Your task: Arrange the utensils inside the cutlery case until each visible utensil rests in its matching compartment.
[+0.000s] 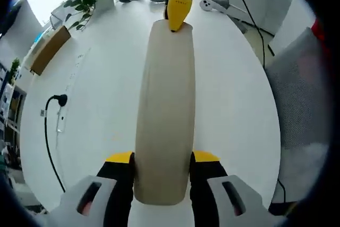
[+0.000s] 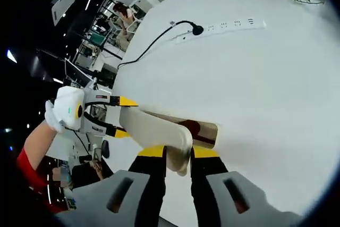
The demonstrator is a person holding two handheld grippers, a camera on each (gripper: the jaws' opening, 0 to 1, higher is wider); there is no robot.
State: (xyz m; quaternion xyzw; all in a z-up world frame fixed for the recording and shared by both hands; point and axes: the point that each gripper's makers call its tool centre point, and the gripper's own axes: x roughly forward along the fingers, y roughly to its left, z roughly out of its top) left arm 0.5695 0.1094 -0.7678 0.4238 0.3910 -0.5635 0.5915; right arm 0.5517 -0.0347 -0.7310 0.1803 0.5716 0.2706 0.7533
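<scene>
Left hand-held gripper (image 1: 162,176): jaws clamped on cutlery case (image 1: 164,104) end.
Right hand-held gripper (image 2: 178,160): closed on opposite end.
Advice: hold level above worktop (image 1: 101,78), separate lid gently.

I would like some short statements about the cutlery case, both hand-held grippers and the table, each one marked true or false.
1. The left hand-held gripper holds one end of the beige cutlery case. True.
2. The right hand-held gripper is open and far from the case. False: its jaws close on the case's other end.
3. The case lies on a white table. True.
4. A white power strip with a black plug lies on the table. True.
5. The case is bright red. False: it is beige.
</scene>
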